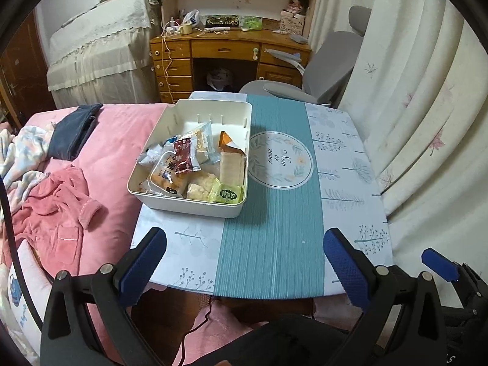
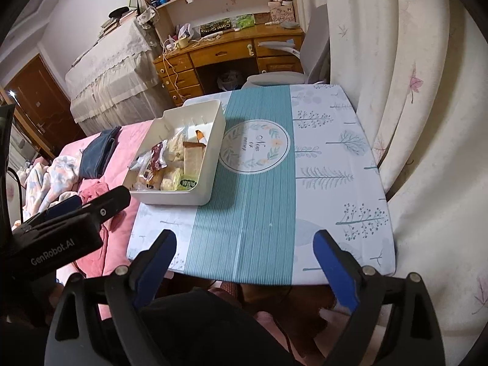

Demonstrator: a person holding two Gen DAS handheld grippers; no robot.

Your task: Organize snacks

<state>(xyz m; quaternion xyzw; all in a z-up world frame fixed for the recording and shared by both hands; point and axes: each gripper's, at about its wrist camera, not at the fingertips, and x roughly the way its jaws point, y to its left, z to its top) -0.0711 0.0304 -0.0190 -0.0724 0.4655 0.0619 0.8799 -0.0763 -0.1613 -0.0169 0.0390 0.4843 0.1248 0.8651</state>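
A white open box [image 1: 235, 113] [image 2: 213, 122] stands on the left part of a small table [image 1: 274, 244] [image 2: 244, 213] and holds several wrapped snacks: a dark red packet [image 1: 184, 155], an orange-and-tan packet [image 1: 231, 161], a green packet [image 1: 227, 193] [image 2: 187, 183], a bread pack [image 1: 167, 177]. My left gripper [image 1: 244, 241] is open and empty, above the table's near edge, short of the box. My right gripper [image 2: 244, 244] is open and empty above the near edge, right of the box. The left gripper's body also shows in the right wrist view [image 2: 61, 231].
A pink bed [image 1: 100, 158] with clothes lies left of the table. A curtain [image 1: 427, 122] hangs close on the right. A grey chair [image 1: 320, 73] and a wooden desk [image 1: 228, 52] stand behind the table. A cable [image 1: 198, 326] hangs below the near edge.
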